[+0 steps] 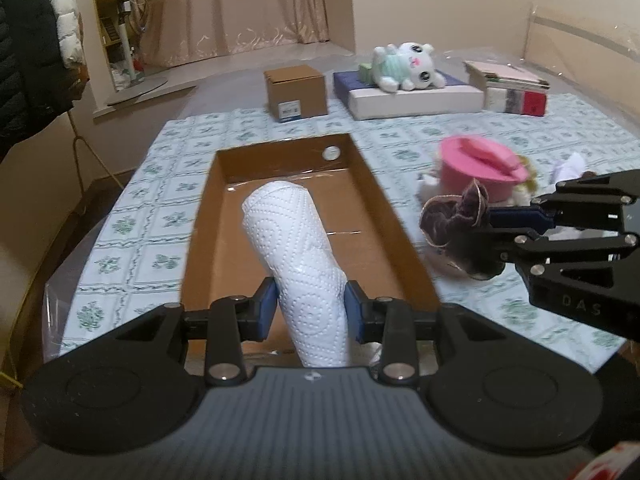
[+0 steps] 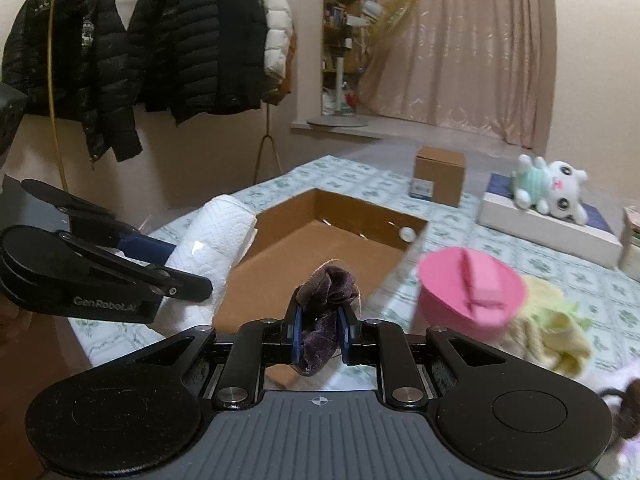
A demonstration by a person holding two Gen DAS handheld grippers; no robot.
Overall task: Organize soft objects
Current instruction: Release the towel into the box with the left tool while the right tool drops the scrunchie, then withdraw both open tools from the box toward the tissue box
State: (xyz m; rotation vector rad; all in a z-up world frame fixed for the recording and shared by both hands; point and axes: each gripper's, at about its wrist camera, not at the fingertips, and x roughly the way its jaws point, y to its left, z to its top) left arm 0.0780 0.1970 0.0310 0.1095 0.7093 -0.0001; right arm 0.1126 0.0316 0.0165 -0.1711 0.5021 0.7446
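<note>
Patterned tablecloth, paper roll between left claw pads

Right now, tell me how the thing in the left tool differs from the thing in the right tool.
The paper towel roll in the left tool is white and embossed; the velvet scrunchie in the right tool is dark purple. The roll is long, far wider than the small scrunchie. The roll keeps a stiff cylinder shape; the scrunchie is bunched and crumpled. Both are gripped between pads, near the open cardboard box.

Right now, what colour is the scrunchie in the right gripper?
Dark purple velvet scrunchie, clearest in the right wrist view.
</note>
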